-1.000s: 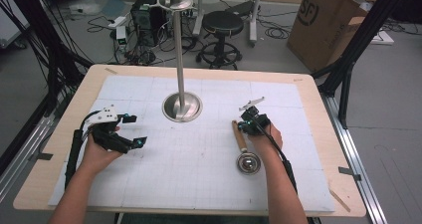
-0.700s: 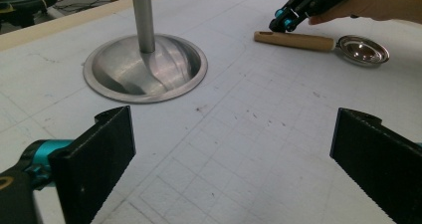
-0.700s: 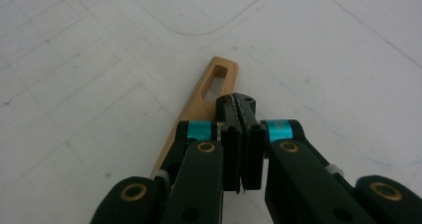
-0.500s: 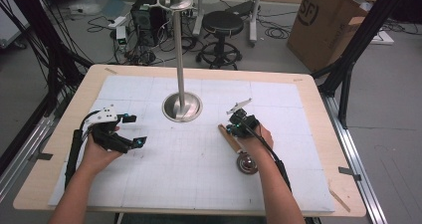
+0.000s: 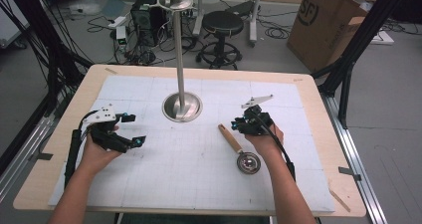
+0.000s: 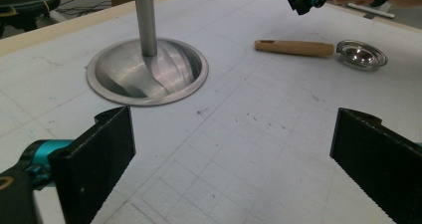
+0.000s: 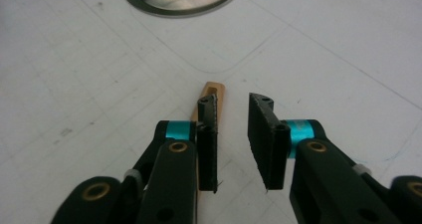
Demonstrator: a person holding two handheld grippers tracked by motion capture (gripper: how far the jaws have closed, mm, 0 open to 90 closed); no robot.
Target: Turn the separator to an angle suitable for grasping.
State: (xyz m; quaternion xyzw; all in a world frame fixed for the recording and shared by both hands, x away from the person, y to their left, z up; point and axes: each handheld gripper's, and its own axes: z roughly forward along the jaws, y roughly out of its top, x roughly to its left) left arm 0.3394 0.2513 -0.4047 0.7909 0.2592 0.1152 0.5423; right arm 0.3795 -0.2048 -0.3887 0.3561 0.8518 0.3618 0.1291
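Strainer bowl lies empty on the table.

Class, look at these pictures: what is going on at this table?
A person holds a claw in each hand. The right claw has just been opening above the wooden-handled strainer, which lies flat on the white mat, nothing between its jaws. The left claw hangs open near the metal stand.

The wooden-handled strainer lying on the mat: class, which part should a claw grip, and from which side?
Grip the wooden handle of the strainer from above, jaws across its width. It lies flat, straight and slim, apart from the stand base, whereas the round metal bowl is wide and shallow.
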